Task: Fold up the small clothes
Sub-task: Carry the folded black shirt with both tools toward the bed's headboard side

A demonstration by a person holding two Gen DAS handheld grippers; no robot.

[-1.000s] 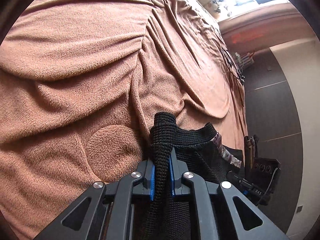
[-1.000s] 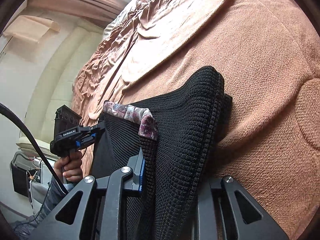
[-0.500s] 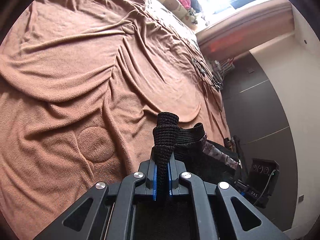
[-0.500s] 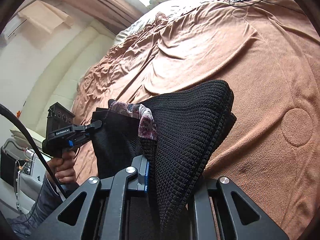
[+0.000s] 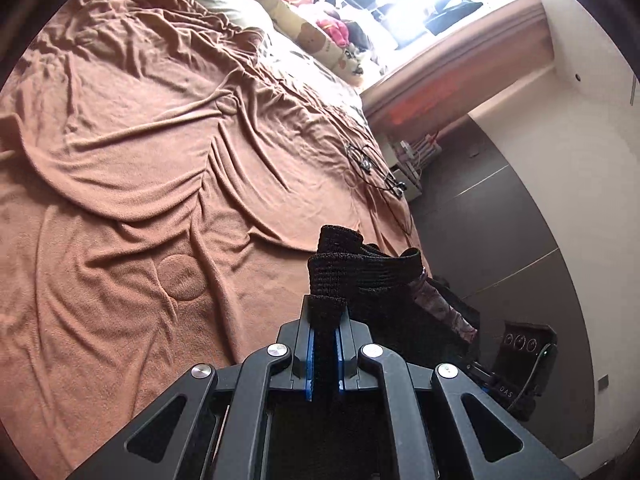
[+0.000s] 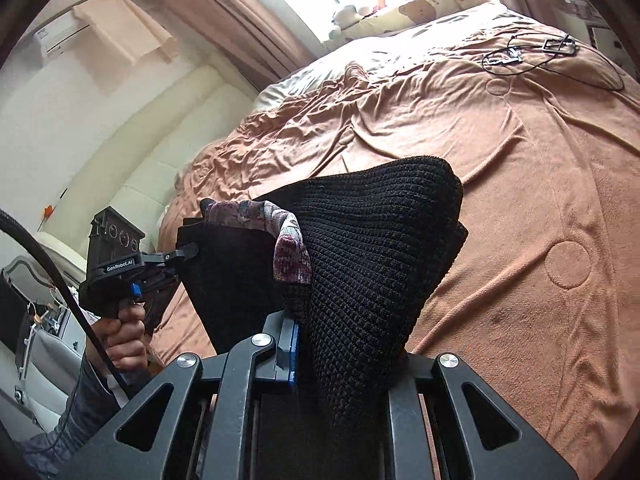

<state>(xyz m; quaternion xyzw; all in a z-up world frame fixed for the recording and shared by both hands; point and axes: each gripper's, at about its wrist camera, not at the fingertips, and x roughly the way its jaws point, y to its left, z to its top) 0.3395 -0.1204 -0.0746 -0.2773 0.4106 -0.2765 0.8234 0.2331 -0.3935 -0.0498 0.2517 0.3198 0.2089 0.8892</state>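
Holding: a black knit garment (image 6: 376, 264) hangs in the air between the two grippers, above the bed (image 5: 120, 184).
Left gripper (image 5: 325, 316): jaws pressed together on a bunched black edge of the garment, which stands up past the tips.
Right gripper (image 6: 340, 320): jaws pinching a thick fold of the knit; the fabric covers the right-hand finger, so only the blue pad of the other shows.
Garment position: off the brown blanket, not touching it in either view; a patterned purple inner layer (image 6: 294, 254) shows at its upper edge.
Long axis: it appears to run from one gripper to the other, with the cloth sagging between the two held points.
Direction from the jaws: in each wrist view the cloth spreads sideways toward the other gripper, and the bed lies ahead and below.
Nearer hand: neither; each holds one end.
Judged step: carrying the garment to the bed for laying flat, which calls for both ends going down level.
Bystanders: cables (image 5: 376, 168) and pillows (image 6: 420, 4) lie well apart at the far end of the bed.
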